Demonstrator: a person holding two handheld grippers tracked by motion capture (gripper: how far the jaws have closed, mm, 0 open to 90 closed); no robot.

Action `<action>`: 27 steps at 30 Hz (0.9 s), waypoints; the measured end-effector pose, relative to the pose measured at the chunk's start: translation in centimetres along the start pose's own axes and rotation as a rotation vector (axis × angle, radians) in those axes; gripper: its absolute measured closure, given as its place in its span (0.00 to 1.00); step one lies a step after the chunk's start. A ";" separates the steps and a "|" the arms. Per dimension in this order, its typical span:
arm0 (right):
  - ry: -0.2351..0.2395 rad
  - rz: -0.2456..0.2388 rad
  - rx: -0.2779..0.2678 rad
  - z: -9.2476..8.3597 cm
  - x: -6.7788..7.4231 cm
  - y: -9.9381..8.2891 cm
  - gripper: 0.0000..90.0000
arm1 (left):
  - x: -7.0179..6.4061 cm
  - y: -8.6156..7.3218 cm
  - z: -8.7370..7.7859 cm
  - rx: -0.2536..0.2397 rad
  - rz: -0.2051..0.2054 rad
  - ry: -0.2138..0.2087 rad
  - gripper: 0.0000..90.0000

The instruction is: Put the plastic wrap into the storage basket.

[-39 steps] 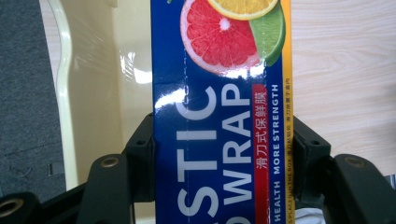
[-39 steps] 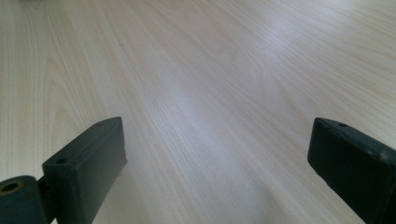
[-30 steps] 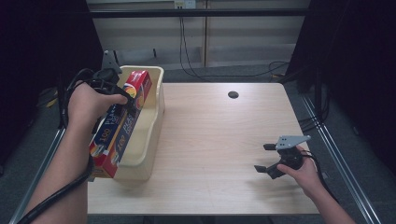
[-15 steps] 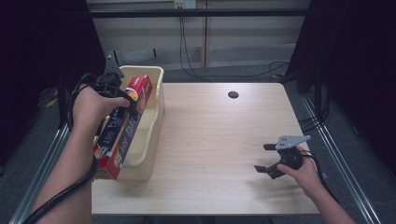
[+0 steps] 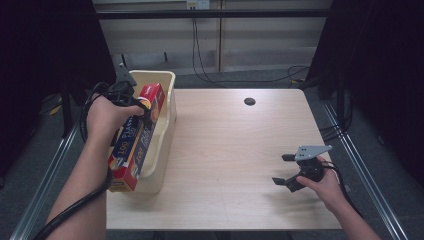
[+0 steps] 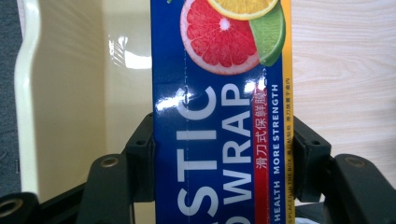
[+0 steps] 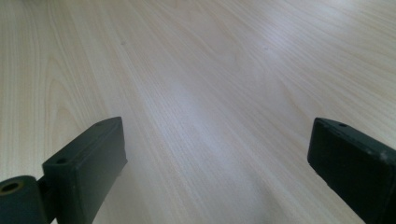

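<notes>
While left fingers [image 6: 219, 154] clamp the wrap box [image 5: 136, 137], cream bin [image 5: 167, 117] walls alongside, right fingers [image 5: 286, 170] agape

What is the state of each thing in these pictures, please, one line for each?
plastic wrap box: held, tilted, lower end over the near rim of the bin.
left gripper: shut on the plastic wrap box, pads on both sides.
right gripper: open, nothing between its jaws, low over the bare table.
bin: upright at the left edge of the table.
table: bare wood, one dark round hole.
</notes>
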State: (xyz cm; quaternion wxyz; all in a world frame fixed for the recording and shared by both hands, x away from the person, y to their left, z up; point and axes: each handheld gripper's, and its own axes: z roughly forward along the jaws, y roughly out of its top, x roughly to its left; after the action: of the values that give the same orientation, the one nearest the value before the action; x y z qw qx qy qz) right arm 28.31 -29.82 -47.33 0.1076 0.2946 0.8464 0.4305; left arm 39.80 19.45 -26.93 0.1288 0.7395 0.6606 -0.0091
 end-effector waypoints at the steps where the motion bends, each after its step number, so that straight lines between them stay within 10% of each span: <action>1: -0.001 -0.001 -0.001 0.0 0.0 0.0 0.05 | -0.1 0.0 0.1 0.001 -0.012 -0.001 0.45; 27: -0.001 -0.001 0.003 0.2 0.1 0.0 0.05 | 0.5 0.2 3.2 0.047 -0.020 0.004 0.45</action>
State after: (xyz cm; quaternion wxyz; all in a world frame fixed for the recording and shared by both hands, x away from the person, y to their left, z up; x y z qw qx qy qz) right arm 28.33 -29.68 -47.45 0.1076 0.2946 0.8471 0.4289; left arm 40.59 19.22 -30.11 0.1098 0.7357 0.6680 -0.0244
